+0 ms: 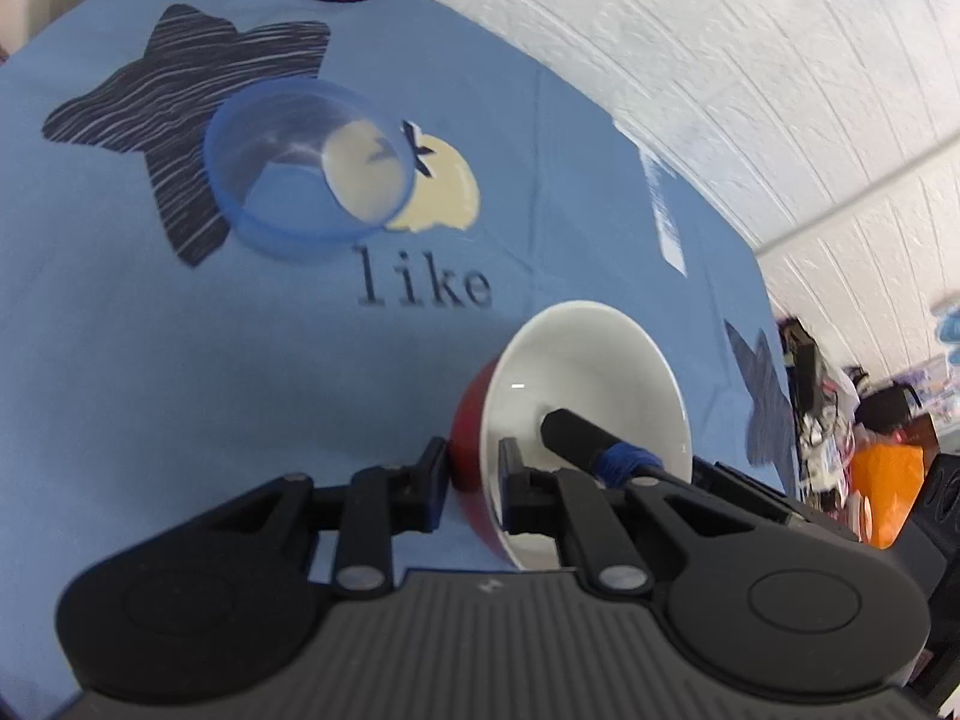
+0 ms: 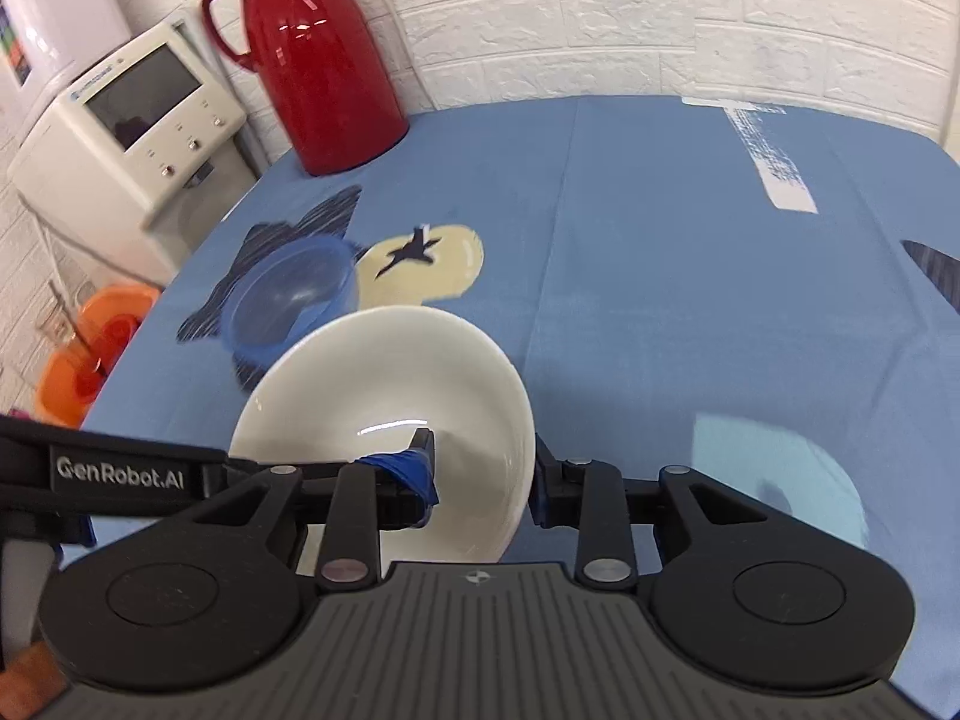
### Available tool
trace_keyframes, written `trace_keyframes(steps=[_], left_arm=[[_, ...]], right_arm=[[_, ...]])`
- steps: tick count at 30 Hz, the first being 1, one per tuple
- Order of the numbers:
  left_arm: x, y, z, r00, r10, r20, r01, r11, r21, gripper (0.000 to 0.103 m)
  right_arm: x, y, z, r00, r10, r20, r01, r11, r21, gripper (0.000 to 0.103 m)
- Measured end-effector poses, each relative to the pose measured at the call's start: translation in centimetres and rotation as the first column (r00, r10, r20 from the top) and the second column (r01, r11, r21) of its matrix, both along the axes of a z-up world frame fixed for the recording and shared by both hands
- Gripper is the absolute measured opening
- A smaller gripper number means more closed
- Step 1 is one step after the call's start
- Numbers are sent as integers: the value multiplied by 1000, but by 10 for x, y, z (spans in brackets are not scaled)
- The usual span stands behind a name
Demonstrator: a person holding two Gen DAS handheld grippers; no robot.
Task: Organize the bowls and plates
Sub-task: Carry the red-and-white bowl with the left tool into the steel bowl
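Fingers of the left gripper (image 1: 474,480) are clamped across the rim of the red bowl (image 1: 474,450), one outside on the red glaze, one inside on the white lining; the bowl is tipped on its side and lifted off the surface (image 1: 180,420). Fingers of the right gripper (image 2: 483,474) pinch the rim of the white bowl (image 2: 390,384) likewise, one inside with blue tape on it, one outside, the bowl held tilted above the cloth.

Both bowls look glazed ceramic: judged rigid, moderately heavy, smooth and slippery, breakable if dropped or knocked together. A rim pinch is the only practical hold; it gives little margin against rotation.

Further off, a blue translucent bowl (image 1: 306,174) stands on the surface, apparently light plastic and a likely nesting base. A red thermos jug (image 2: 318,60) stands at the far corner.

Legible writing: "like" printed on the blue cloth (image 1: 423,285); "GenRobot.AI" on the other gripper's body (image 2: 120,473) in the right wrist view. Appliance lettering is unreadable.
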State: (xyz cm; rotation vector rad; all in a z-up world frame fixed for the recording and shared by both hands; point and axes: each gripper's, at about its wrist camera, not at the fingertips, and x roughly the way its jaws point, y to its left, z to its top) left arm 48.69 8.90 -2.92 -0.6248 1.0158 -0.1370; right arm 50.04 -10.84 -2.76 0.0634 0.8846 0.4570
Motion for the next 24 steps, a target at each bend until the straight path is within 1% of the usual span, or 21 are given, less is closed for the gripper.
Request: trace_keyframes(steps=[3,7,11,15,17,20,24], left_arm=[[-39,-14,18,999,-45,5,45,999,-3,5],[-95,-41,39,992,-121,27,121,993,-3,5],[-141,-66,43,980,-196,31,197,980,-17,6],[-175,-91,33,969,-249,2,249,969,1,6],[-188,-100,24,962,-272,-16,272,962,15,6],[-204,-111,9,954,-297,-45,298,954,37,6],[-211,-118,-7,952,-298,-68,303,951,67,5]], right_arm=[[-43,-10,17,1000,4,16,-3,999,-34,18],[-105,-35,35,999,-36,20,37,998,-53,20],[-156,-61,41,996,-88,9,88,995,-45,21],[-199,-78,28,992,-125,-15,124,990,-59,22],[-213,-84,18,990,-138,-29,136,989,-53,22],[-226,-90,2,987,-149,-53,147,988,-40,23],[-231,-93,-16,986,-149,-79,148,989,-26,23]])
